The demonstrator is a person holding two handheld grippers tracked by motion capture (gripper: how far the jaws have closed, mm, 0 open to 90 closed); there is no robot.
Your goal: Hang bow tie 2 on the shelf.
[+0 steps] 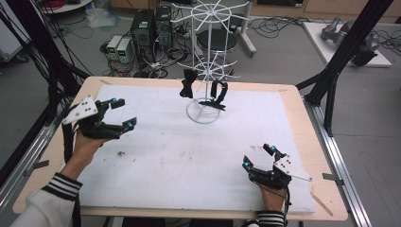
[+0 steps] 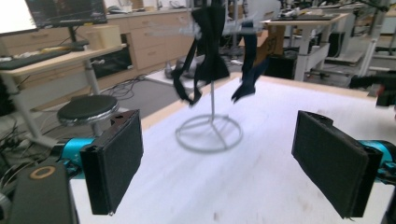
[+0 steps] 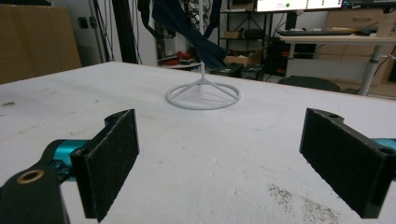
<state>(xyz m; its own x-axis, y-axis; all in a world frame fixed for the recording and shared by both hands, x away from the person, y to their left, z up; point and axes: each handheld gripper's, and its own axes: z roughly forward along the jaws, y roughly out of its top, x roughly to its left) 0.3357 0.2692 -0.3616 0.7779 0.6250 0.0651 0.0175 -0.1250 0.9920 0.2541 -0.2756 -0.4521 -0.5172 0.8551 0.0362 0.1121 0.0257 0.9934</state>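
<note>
A white wire rack (image 1: 206,61) stands on a ring base at the back middle of the table. Two dark bow ties hang from its lower arms, one (image 1: 188,83) on the left and one (image 1: 218,94) on the right. In the left gripper view the rack's ring base (image 2: 209,132) lies ahead and both ties (image 2: 205,51) dangle above it, blurred. My left gripper (image 1: 123,113) is open at the table's left side, nothing between its pads (image 2: 116,163). My right gripper (image 1: 258,156) rests open near the front right, empty, facing the rack base (image 3: 203,95).
A white sheet (image 1: 156,156) covers most of the wooden table (image 1: 314,142). A small dark smudge (image 1: 121,153) marks the sheet near the left hand. Black frame posts (image 1: 345,52) rise at the right; computers and cables (image 1: 146,33) sit on the floor beyond the table.
</note>
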